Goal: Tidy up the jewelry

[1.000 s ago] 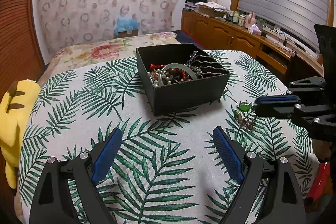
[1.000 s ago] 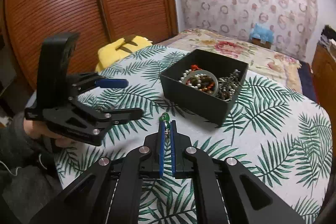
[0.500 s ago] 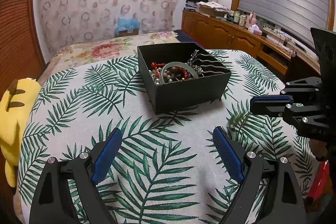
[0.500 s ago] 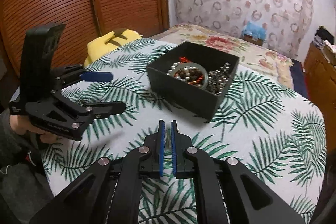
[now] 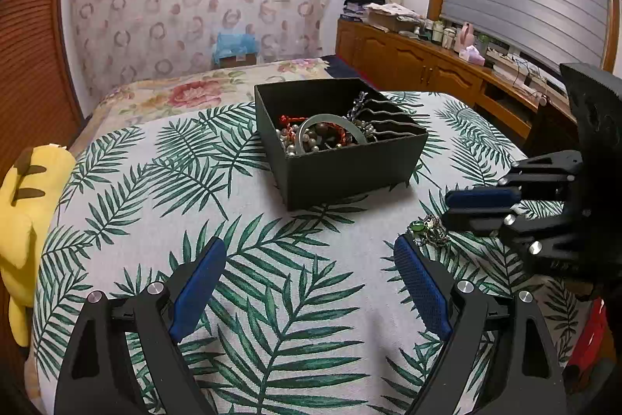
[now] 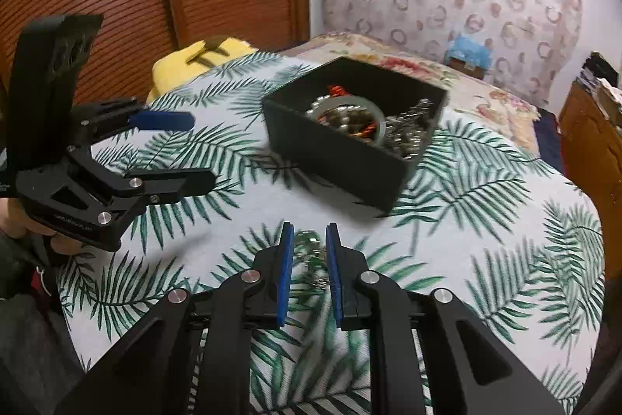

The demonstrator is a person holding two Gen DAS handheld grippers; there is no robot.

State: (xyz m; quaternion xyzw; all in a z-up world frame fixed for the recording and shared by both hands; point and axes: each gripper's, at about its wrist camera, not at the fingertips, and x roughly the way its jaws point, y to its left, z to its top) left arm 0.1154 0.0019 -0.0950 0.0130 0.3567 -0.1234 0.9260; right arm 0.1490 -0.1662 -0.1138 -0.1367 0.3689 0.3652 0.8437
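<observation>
A black box [image 5: 342,170] [image 6: 342,166] holds beads, a grey bangle [image 5: 330,123] and silver chains. A small silver piece with a green stone [image 5: 427,230] lies on the palm-leaf cloth [image 5: 272,279] near the box's front right. In the right wrist view it shows blurred [image 6: 311,253] between the fingers of my right gripper [image 6: 309,244], which is open a little and just above it, not gripping. My left gripper [image 5: 307,267] is wide open and empty, hovering over the cloth in front of the box.
A yellow plush toy [image 5: 23,220] lies at the table's left edge. A bed with a floral cover [image 5: 186,92] is behind the table. A wooden sideboard [image 5: 427,65] with clutter runs along the right wall.
My right gripper was shut on the green-stone piece and lifted it; now its fingers have parted and the piece lies on the cloth. The left gripper has not moved.
</observation>
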